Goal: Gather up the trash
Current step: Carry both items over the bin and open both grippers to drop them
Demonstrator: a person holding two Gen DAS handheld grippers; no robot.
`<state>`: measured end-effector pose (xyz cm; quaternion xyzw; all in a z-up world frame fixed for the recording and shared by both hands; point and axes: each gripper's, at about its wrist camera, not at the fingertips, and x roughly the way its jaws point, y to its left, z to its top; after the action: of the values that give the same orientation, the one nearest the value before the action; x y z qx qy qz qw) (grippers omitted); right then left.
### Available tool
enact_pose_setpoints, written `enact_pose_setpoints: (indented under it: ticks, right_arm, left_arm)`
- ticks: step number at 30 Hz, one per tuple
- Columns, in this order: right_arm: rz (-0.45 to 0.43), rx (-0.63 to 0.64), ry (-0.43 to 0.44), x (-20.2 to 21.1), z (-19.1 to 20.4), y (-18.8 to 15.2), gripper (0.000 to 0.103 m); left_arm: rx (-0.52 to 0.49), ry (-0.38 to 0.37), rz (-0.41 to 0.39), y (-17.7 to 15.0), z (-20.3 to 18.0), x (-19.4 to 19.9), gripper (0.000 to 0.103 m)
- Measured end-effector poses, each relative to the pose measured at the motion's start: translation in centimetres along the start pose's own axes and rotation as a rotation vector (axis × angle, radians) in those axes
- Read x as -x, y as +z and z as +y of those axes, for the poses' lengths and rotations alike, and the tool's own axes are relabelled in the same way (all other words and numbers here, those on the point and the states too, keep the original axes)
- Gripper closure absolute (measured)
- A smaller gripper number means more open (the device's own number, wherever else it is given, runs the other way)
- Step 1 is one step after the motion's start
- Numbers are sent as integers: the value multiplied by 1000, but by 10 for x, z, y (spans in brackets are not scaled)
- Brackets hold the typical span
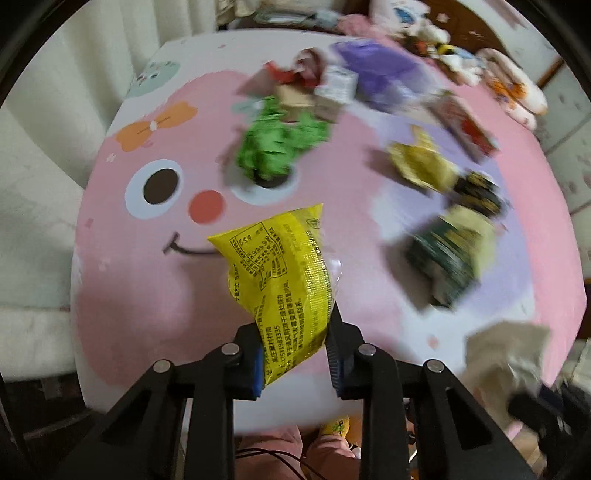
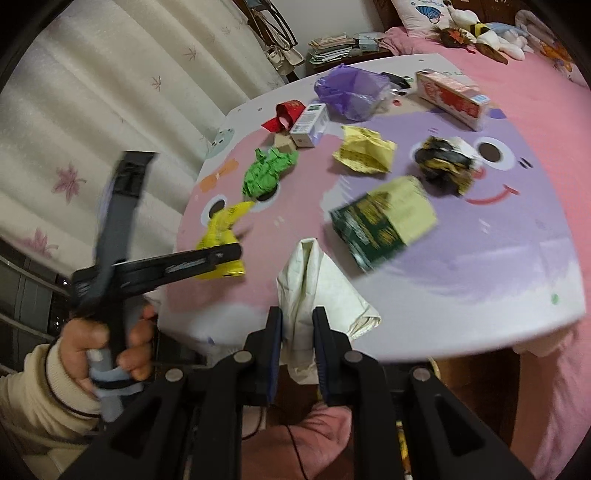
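Observation:
My left gripper [image 1: 295, 347] is shut on a yellow snack wrapper [image 1: 284, 273] and holds it above the near part of the pink cartoon table [image 1: 147, 288]. It also shows in the right wrist view [image 2: 221, 236], clamped in the left gripper [image 2: 236, 258]. My right gripper [image 2: 297, 332] is shut on a crumpled white paper [image 2: 317, 288] at the table's near edge; the paper shows in the left wrist view [image 1: 506, 354] too. Loose trash lies on the table: a green crumpled wrapper [image 2: 269, 170], a yellow crumpled paper [image 2: 364, 147], a dark green box [image 2: 384, 221] and a black-and-yellow wad [image 2: 445, 162].
At the far side lie a purple plastic bag [image 2: 351, 88], a red wrapper [image 2: 288, 110], a small white box [image 2: 310, 122] and a red-and-white carton [image 2: 452, 96]. A curtain [image 2: 92, 110] hangs at left. A bed with plush toys [image 2: 476, 33] stands behind.

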<state>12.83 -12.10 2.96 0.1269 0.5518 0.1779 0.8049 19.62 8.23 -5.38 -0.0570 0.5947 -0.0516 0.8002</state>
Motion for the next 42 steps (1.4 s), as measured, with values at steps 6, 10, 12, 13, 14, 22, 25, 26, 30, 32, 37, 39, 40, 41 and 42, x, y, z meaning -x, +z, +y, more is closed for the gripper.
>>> enact_pose_setpoints:
  ticks: [6, 10, 12, 13, 14, 22, 25, 26, 30, 32, 37, 39, 40, 41, 42]
  right_arm:
    - [46, 8, -20, 16, -34, -39, 87]
    - [93, 13, -37, 9, -55, -69, 87]
    - [129, 13, -48, -3, -68, -88, 87]
    - [146, 9, -56, -9, -75, -97, 87]
    - [162, 0, -64, -17, -82, -105, 87]
    - [233, -101, -86, -110, -148, -165, 86]
    - [236, -132, -111, -154, -173, -185, 85]
    - [238, -144, -121, -168, -182, -190, 82]
    - [210, -202, -135, -207, -207, -204, 70]
    - [208, -236, -150, -219, -218, -210, 62]
    - [177, -268, -167, -223, -222, -212, 52]
    - [163, -264, -182, -215, -218, -212, 45]
    - [157, -263, -188, -212, -213, -211, 44]
    - [151, -262, -193, -207, -209, -208, 42]
    - [145, -262, -197, -202, -206, -206, 42]
  left_arm:
    - [-78, -32, -65, -73, -59, 37, 78]
    - [-97, -45, -78, -118, -84, 32, 78]
    - [-97, -54, -53, -141, -96, 18, 78]
    - [-94, -56, -37, -151, -101, 10, 78]
    - [-90, -56, -24, -159, -103, 3, 78]
    - [-80, -25, 61, -203, -115, -91, 75]
    - [-95, -1, 84, -212, -118, -133, 65]
    - [-100, 7, 88, -213, -119, -145, 57]
    - [-128, 36, 90, -220, -118, -187, 31]
    - [-126, 48, 101, -220, -117, -200, 26]
    - [-118, 72, 112, -215, -111, -210, 17]
    - [-125, 65, 97, -213, -111, -200, 12]
    - [-131, 62, 91, -211, -108, -195, 12]
    - [-138, 59, 83, -209, -106, -189, 12]
    - [-141, 52, 74, -207, -101, -183, 11]
